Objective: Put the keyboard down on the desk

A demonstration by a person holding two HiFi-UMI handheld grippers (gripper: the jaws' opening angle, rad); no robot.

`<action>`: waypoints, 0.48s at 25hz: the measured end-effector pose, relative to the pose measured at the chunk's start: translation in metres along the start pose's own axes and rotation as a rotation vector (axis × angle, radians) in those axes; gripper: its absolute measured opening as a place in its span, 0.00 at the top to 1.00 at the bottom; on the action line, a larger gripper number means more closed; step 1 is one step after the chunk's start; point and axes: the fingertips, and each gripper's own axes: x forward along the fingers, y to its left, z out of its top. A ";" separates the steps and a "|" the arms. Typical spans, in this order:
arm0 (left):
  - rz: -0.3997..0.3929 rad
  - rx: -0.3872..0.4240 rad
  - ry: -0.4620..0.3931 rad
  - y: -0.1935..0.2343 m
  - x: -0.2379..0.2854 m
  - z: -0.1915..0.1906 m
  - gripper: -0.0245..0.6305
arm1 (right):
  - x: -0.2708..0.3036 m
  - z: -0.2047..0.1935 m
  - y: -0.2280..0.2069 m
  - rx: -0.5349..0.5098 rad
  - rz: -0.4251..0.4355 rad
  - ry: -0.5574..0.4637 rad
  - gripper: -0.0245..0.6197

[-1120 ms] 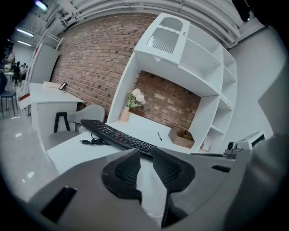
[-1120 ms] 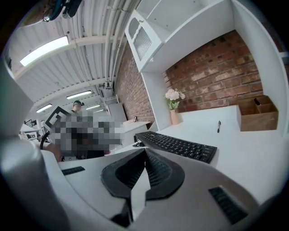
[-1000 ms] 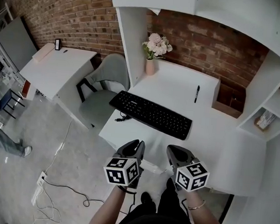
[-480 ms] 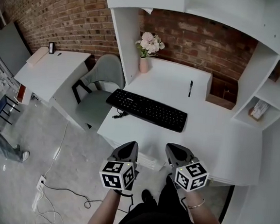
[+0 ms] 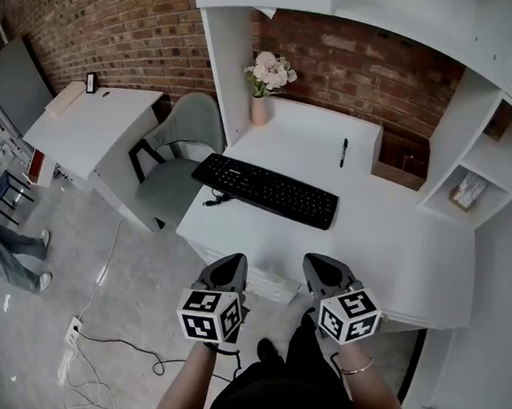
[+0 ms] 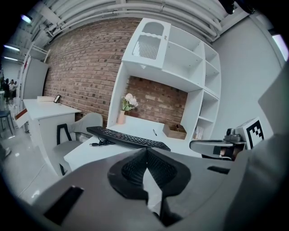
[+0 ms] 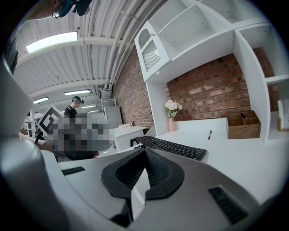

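The black keyboard (image 5: pixel 264 189) lies flat on the white desk (image 5: pixel 386 246), near its left front corner, with its cable hanging off the left edge. Both grippers hover in front of the desk's near edge, well short of the keyboard. My left gripper (image 5: pixel 230 264) is shut with nothing in it, and my right gripper (image 5: pixel 320 267) beside it is shut and empty too. In the left gripper view the keyboard (image 6: pixel 128 137) shows beyond the closed left gripper (image 6: pixel 146 151). The right gripper view has the keyboard (image 7: pixel 174 147) ahead of the closed right gripper (image 7: pixel 145 151).
A vase of pink flowers (image 5: pixel 265 84), a pen (image 5: pixel 342 151) and a wooden box (image 5: pixel 400 172) sit at the back of the desk. A grey chair (image 5: pixel 175 161) and a second white table (image 5: pixel 85 126) stand to the left. Cables (image 5: pixel 93 336) lie on the floor.
The left gripper's jaws have closed. Both grippers have drawn back a little from the desk edge, and the keyboard has stayed in place.
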 end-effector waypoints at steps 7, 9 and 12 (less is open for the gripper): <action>-0.004 0.013 -0.003 -0.002 -0.004 0.001 0.95 | -0.003 -0.002 0.003 -0.006 -0.008 0.004 0.95; -0.003 0.010 -0.005 -0.001 -0.004 0.001 0.95 | -0.003 -0.003 0.004 -0.007 -0.008 0.007 0.95; -0.002 0.008 -0.007 0.000 -0.002 0.001 0.95 | -0.002 -0.004 0.002 -0.009 -0.011 0.009 0.95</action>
